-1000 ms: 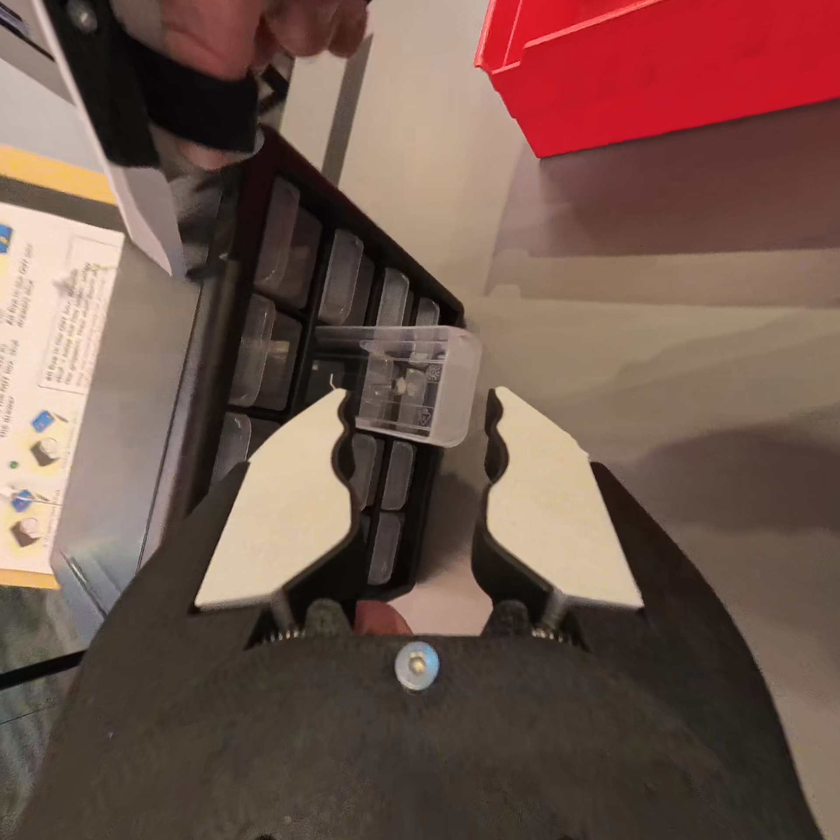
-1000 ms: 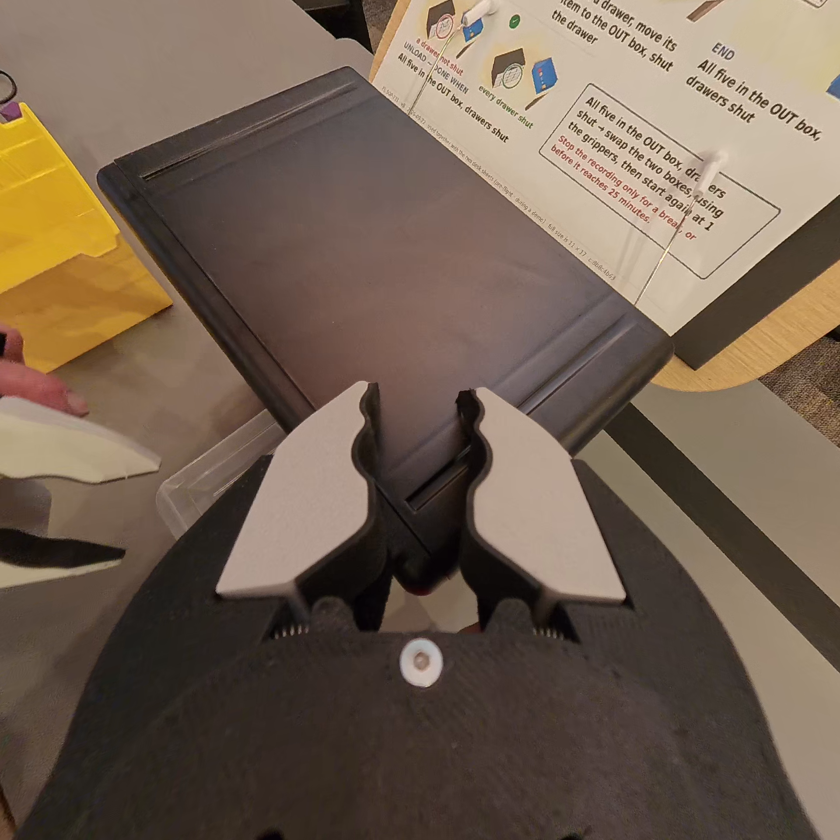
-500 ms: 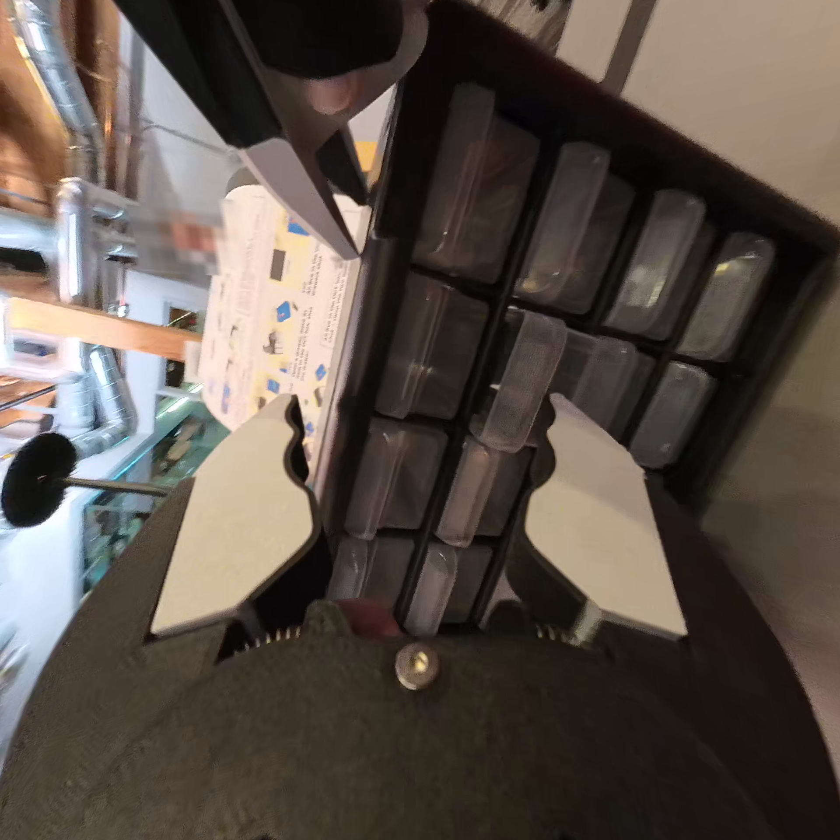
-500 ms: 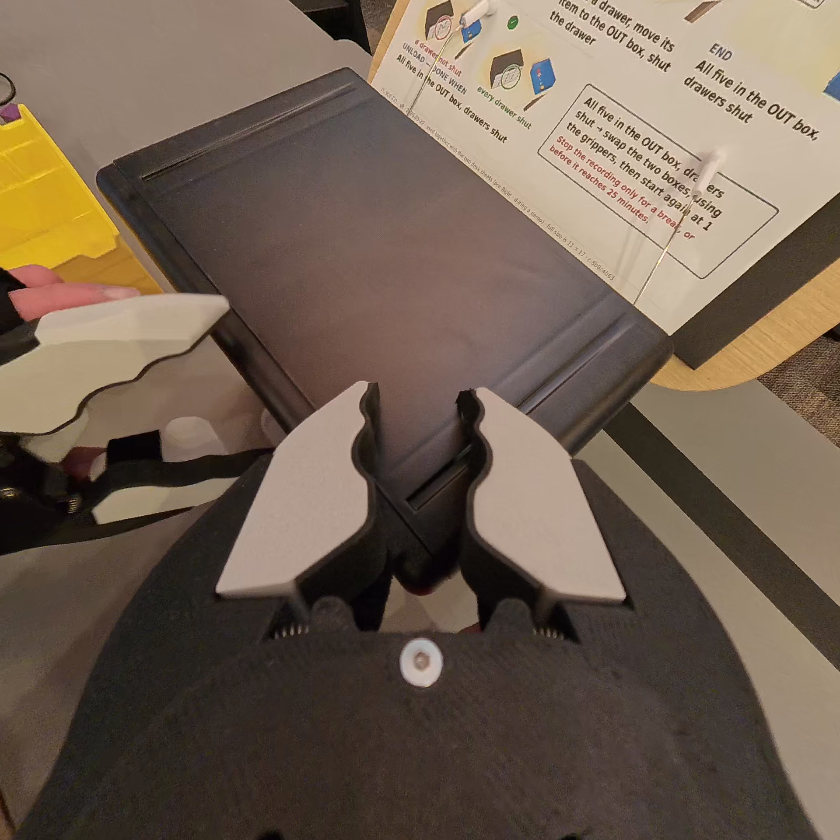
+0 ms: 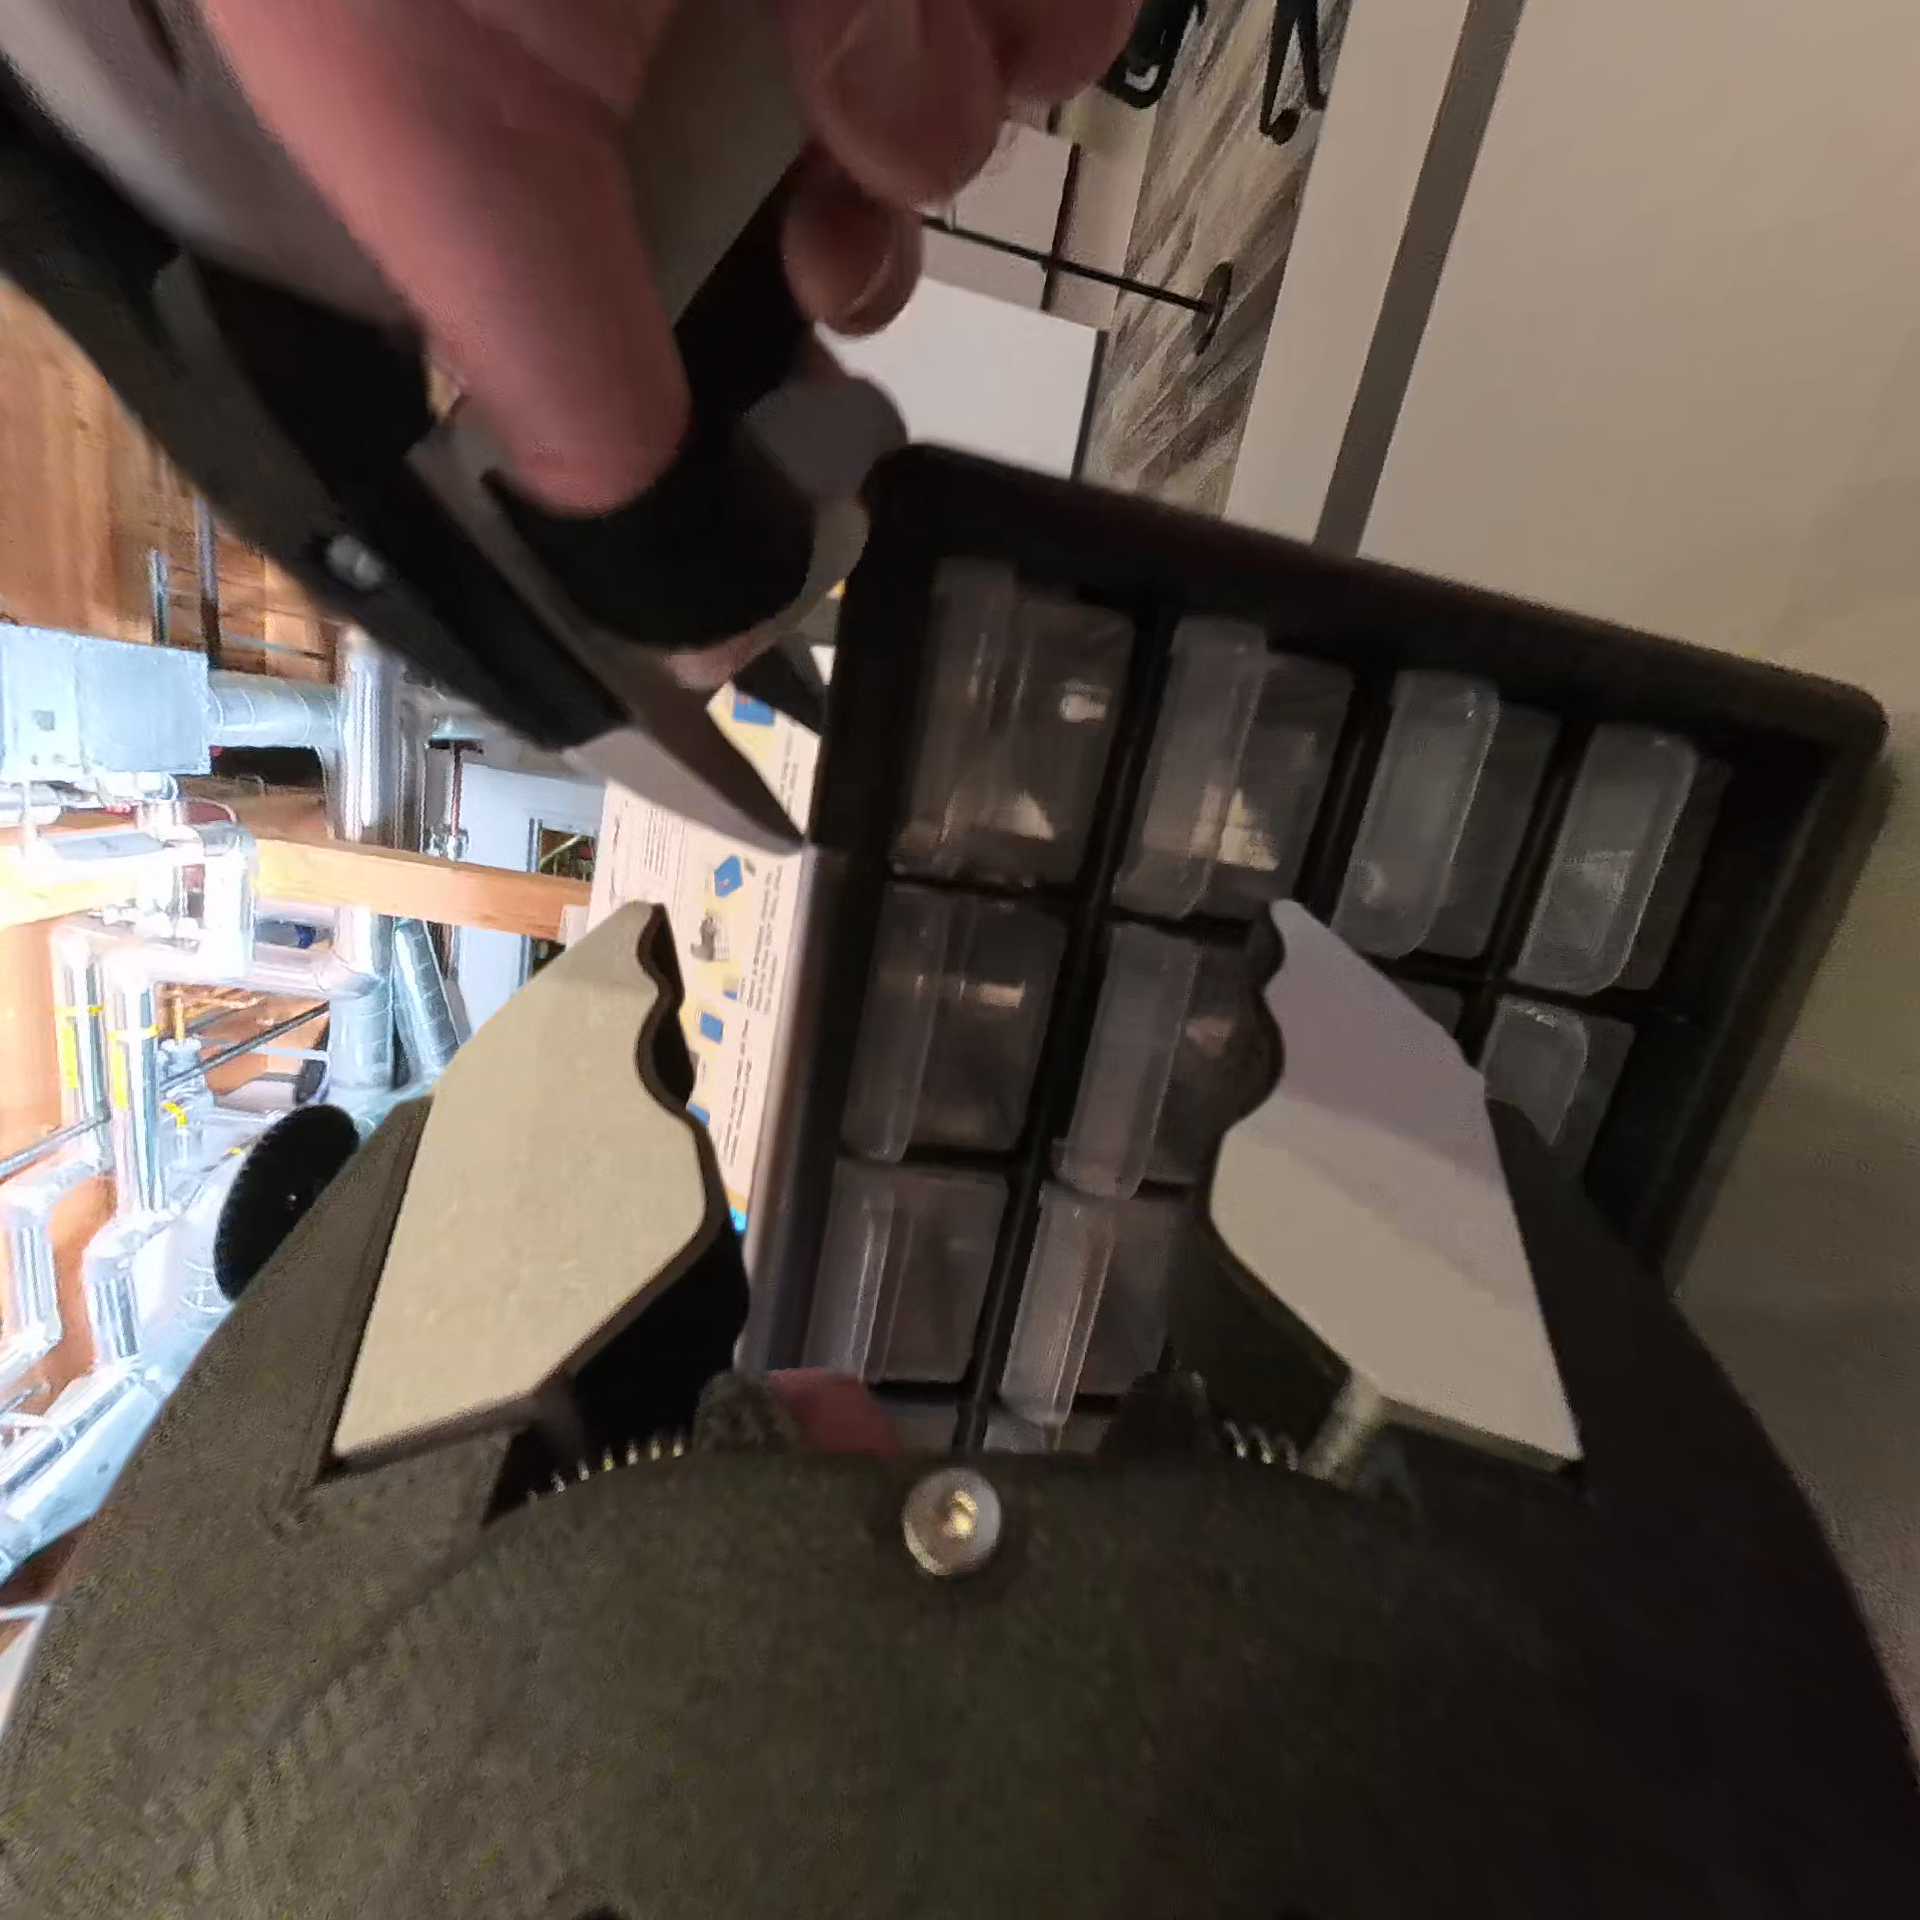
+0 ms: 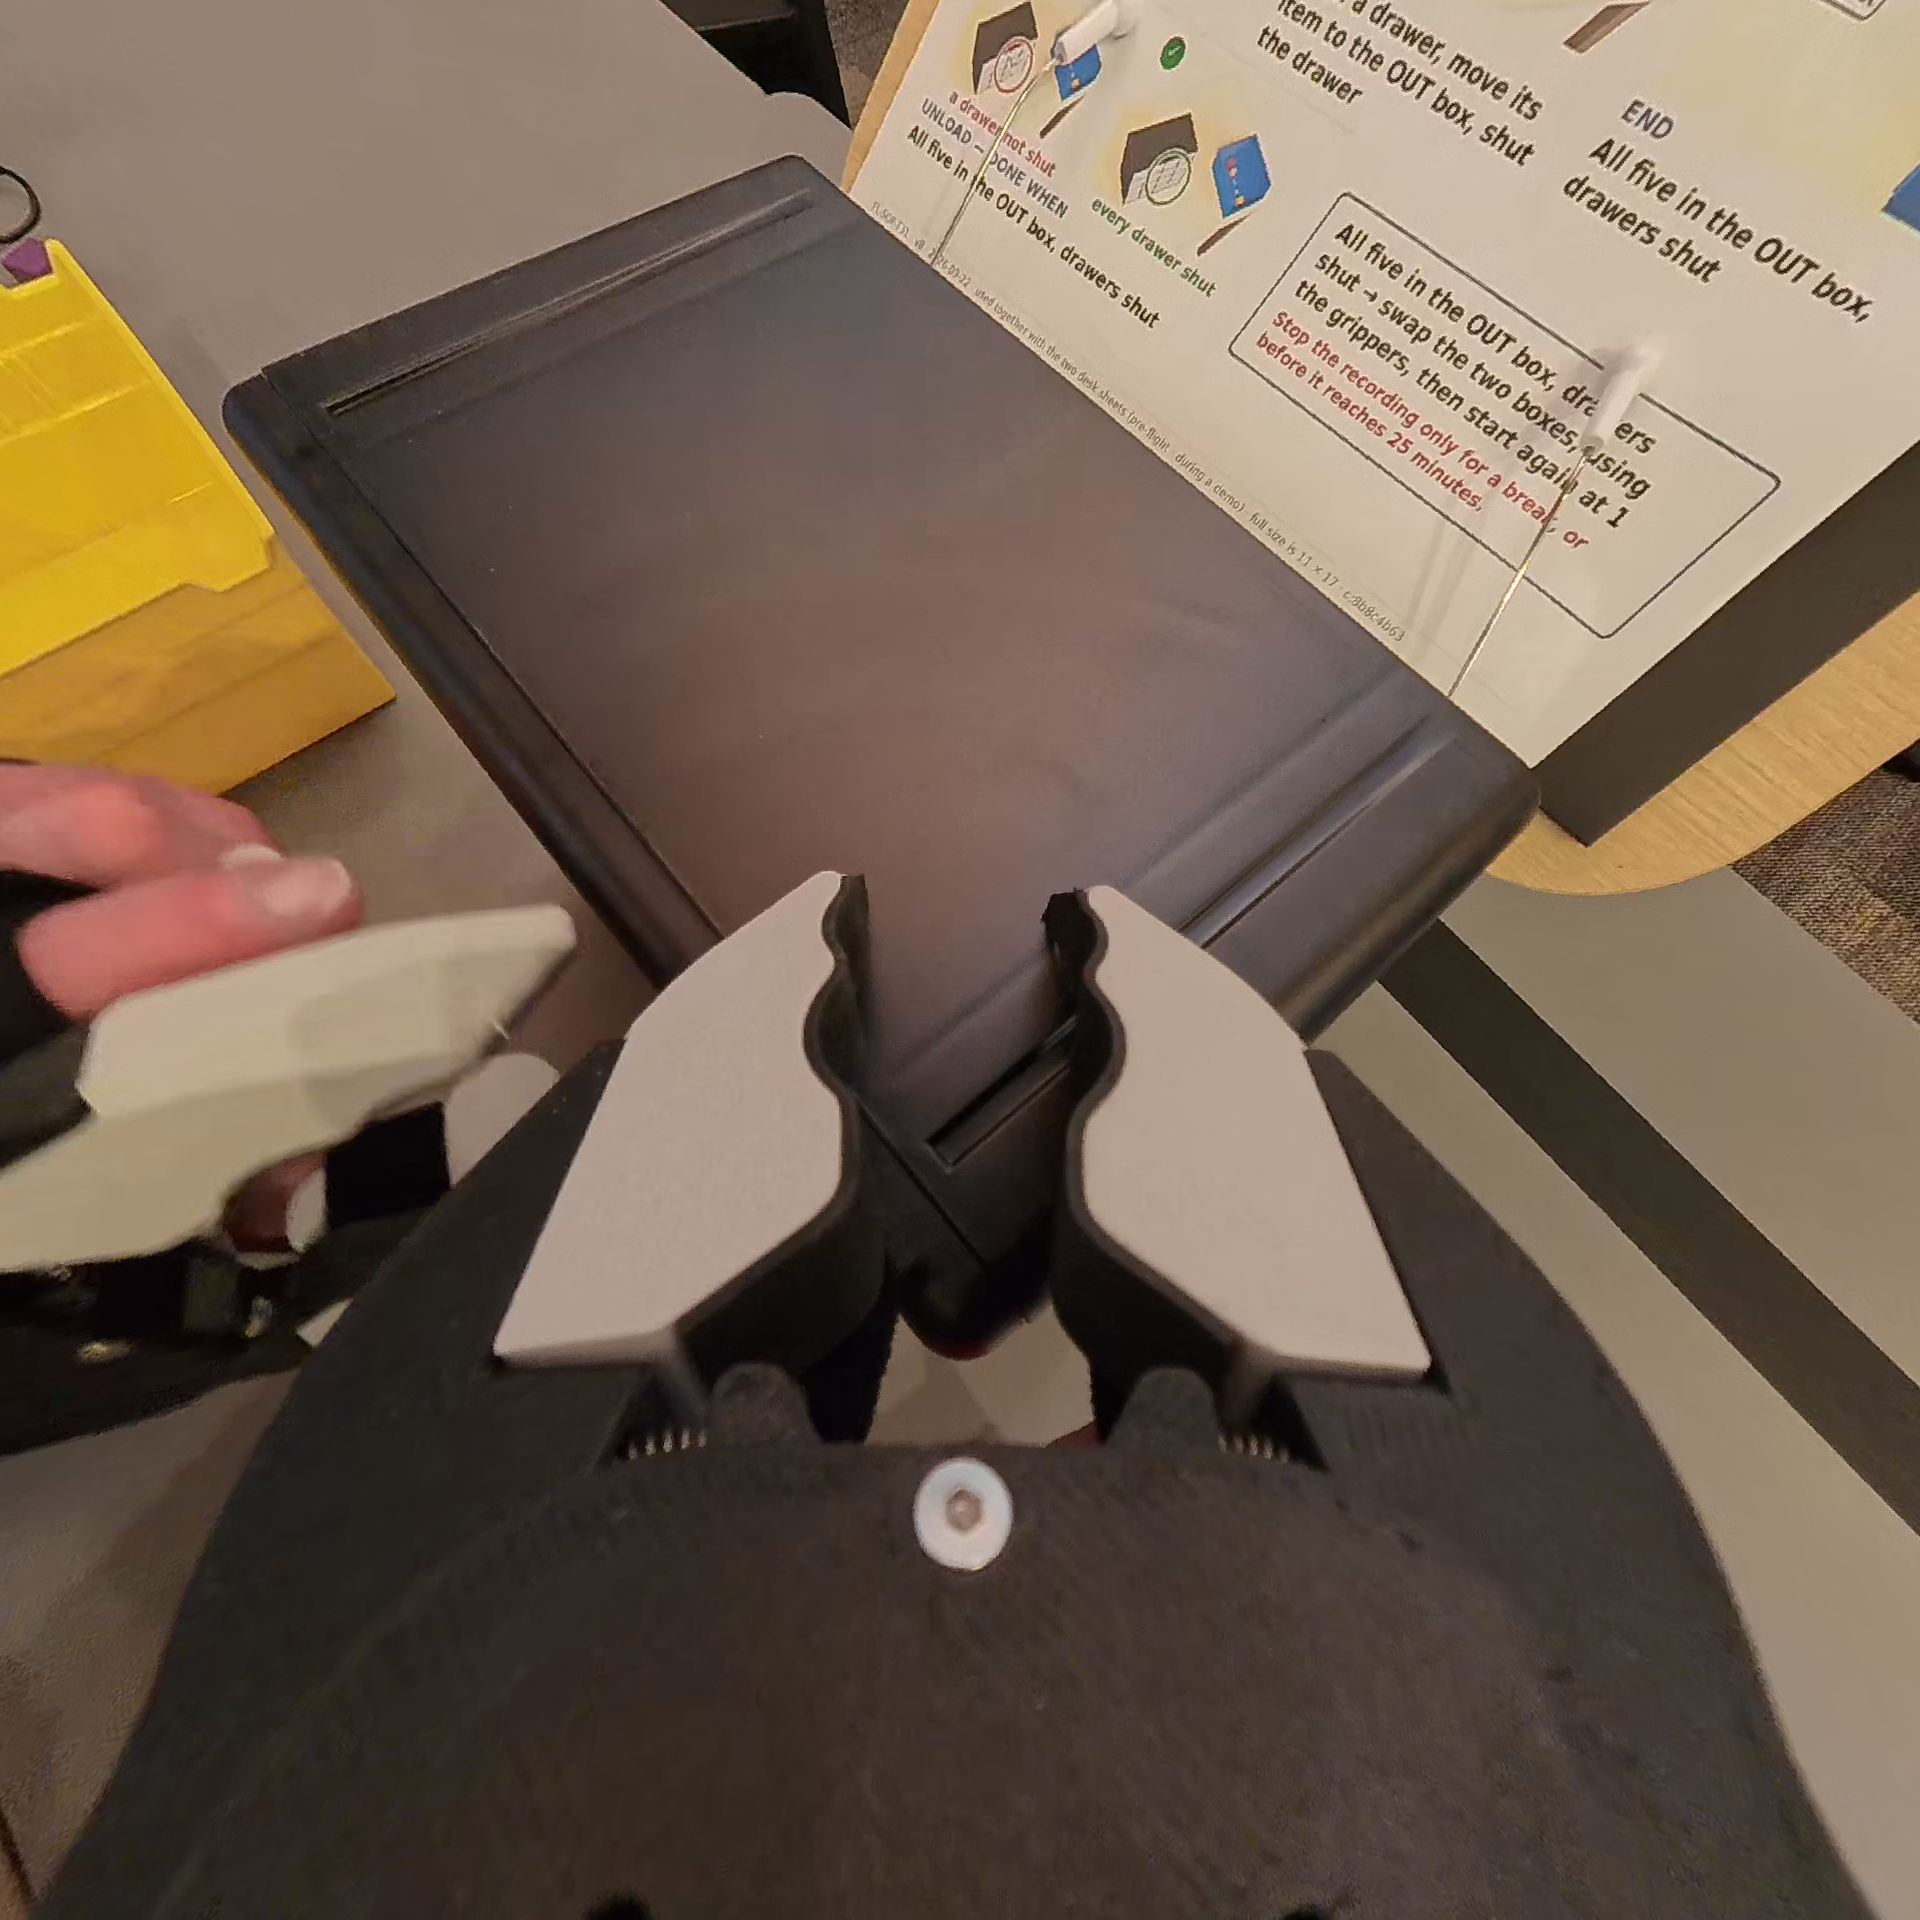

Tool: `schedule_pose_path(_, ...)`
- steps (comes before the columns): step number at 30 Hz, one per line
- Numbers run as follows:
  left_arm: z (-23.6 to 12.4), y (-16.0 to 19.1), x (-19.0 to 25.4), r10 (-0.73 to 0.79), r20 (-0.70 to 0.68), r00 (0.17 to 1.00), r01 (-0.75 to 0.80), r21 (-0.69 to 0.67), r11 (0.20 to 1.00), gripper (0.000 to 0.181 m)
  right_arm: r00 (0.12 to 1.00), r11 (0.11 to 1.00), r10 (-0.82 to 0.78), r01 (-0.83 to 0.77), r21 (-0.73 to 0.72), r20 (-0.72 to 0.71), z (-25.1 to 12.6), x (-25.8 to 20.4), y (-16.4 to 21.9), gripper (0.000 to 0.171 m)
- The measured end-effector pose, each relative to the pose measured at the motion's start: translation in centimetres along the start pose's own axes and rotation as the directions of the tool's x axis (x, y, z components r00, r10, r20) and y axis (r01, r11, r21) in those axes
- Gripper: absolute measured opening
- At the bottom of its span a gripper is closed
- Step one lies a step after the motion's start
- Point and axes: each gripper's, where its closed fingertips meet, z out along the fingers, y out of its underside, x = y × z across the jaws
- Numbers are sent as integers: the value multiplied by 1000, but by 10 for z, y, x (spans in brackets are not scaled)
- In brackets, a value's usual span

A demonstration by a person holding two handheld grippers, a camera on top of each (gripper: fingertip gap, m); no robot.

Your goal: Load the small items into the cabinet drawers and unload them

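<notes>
The black cabinet (image 5: 1351, 592) fills the left wrist view, which is rolled on its side. Its clear drawers all sit flush. My left gripper (image 5: 961, 997) is open and empty, close to the cabinet front, with its jaws either side of one clear drawer (image 5: 1132, 1049). In the right wrist view my right gripper (image 6: 956, 914) rests on the cabinet top (image 6: 831, 623) near its near corner, jaws a little apart and holding nothing. One finger of the left gripper (image 6: 312, 1018) shows at the left. No small items show in the drawers.
A yellow bin (image 6: 125, 520) with a purple piece (image 6: 26, 260) stands left of the cabinet on the grey table (image 6: 416, 104). A printed instruction sheet (image 6: 1455, 260) leans behind the cabinet. A hand (image 5: 520, 208) holds the right gripper above the cabinet. The clear drawer (image 5: 1132, 1049) sits 4 cm or so from the ends of my left fingers.
One clear drawer stood pulled out a second ago and is now pushed in flush. My left gripper has rolled and moved up to the cabinet front. The right gripper has not moved.
</notes>
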Motion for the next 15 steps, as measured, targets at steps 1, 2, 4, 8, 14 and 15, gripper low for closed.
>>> schedule_pose_path(1,4,-3,3,16,5,1000,-16,0,1000,102,1000,1000,0,0,0,-1,0,0,0,37)
schedule_pose_path(2,9,-5,6,20,9,1000,-20,-6,1000,102,1000,1000,0,0,1,-1,0,0,0,36)
schedule_pose_path(4,18,-7,8,11,14,1000,-10,-18,1000,101,1000,1000,0,0,0,-2,0,0,0,36)
schedule_pose_path(8,23,-9,4,3,55,998,-2,-20,1000,92,1000,1000,9,-9,-1,2,-1,1,1,34)
schedule_pose_path(14,18,-10,9,2,82,997,-3,4,1000,81,1000,1000,9,-9,0,6,-1,1,0,34)
schedule_pose_path(15,17,-11,10,-2,85,996,1,8,1000,80,1000,1000,9,-9,0,7,-1,1,1,34)
